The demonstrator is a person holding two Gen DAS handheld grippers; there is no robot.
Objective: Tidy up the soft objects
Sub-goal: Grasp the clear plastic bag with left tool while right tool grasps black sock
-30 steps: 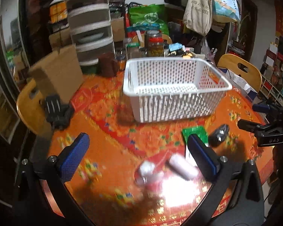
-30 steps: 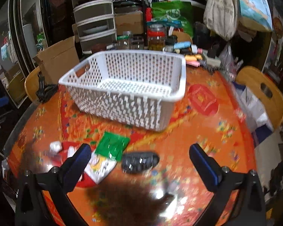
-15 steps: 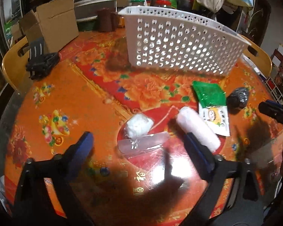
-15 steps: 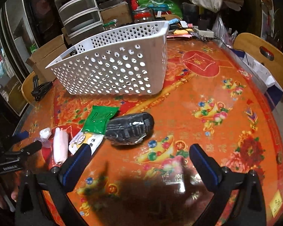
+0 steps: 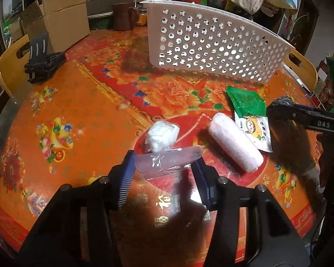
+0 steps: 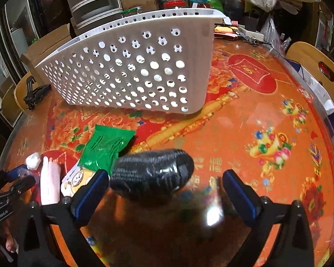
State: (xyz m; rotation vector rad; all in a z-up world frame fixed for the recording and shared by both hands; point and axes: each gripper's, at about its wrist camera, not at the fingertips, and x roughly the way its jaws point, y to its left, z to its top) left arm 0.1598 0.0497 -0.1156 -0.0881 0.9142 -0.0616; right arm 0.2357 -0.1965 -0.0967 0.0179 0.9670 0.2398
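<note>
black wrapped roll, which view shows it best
The right wrist view: the black wrapped roll lies whole and close between the open right tool. The left wrist view shows only a sliver behind that tool's arm.

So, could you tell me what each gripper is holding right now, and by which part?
Left gripper pinches the clear plastic packet at its two ends, still on the table. Right gripper is open around the black roll, holding nothing.

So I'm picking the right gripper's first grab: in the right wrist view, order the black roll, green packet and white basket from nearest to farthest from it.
1. Black roll: between the right gripper's open fingers, toward the left one.
2. Green packet: just behind, to the left.
3. White basket: farthest, at the back.
</note>
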